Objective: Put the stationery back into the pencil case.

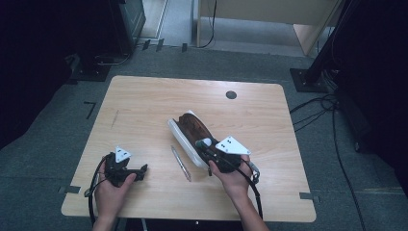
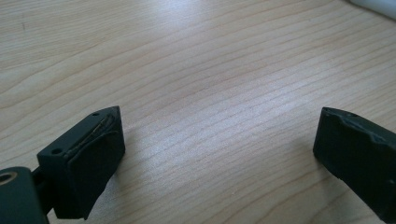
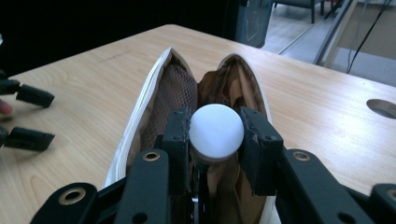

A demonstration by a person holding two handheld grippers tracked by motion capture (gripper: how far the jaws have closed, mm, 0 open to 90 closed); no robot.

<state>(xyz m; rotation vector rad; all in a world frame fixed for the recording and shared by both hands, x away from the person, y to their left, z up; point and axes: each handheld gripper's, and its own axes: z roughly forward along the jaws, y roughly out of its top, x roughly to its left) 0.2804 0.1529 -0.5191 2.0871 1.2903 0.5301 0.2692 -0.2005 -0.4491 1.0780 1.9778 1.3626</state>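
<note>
Insertion step: right claw (image 3: pixel 216 135), jaws clamped on a white round-capped object (image 3: pixel 216 131), hangs over the open brown-lined pencil case (image 1: pixel 190 132) at table (image 1: pixel 144 101) centre. Left claw (image 2: pixel 219 154) rests wide open, empty, left of the case. Next, probably: lower, release inside.

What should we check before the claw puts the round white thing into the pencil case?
1. Right claw grips the white round-capped object on both sides: ok.
2. White pencil case with brown lining lies unzipped and open: ok.
3. Object is over the opening: ok.
4. Room inside the case: cannot tell.
5. Left claw is open and empty on the light wooden table, apart from the case: ok.
6. Clear slim pen lies beside the case, out of the way: ok.
</note>
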